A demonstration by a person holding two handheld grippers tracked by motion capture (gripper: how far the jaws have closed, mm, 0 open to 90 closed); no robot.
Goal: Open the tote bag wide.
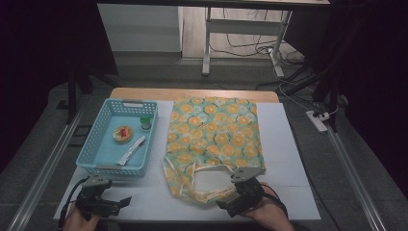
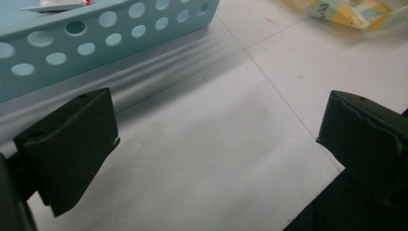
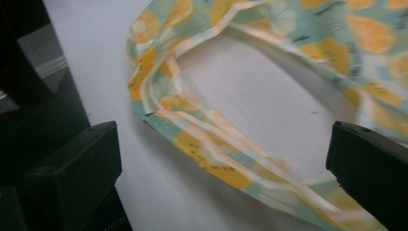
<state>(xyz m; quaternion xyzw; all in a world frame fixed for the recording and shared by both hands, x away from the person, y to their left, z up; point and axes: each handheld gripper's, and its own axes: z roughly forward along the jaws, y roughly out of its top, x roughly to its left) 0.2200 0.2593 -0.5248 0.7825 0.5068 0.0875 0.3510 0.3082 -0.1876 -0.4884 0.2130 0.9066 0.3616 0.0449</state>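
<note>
A green cloth bag with orange citrus print (image 1: 214, 137) lies flat on the white mat, its looped handles (image 1: 202, 190) toward me. My right gripper (image 1: 230, 201) hovers open at the handles' right end; in the right gripper view the handle strap (image 3: 216, 154) runs between the wide-apart jaws. My left gripper (image 1: 122, 201) rests open on the mat just in front of a light blue basket (image 1: 91, 161). In the left gripper view bare mat lies between the jaws, with the basket wall (image 2: 96, 33) beyond. The basket holds a round red-and-yellow item (image 1: 122, 134), a small green-capped jar (image 1: 146, 121) and a white tube (image 1: 131, 150).
The white mat (image 1: 288, 144) covers a wooden table (image 1: 192, 94). Beyond the table stand a desk frame (image 1: 208, 43), floor cables and a power strip (image 1: 317, 120). Metal rails (image 1: 43, 168) run along both sides of the table.
</note>
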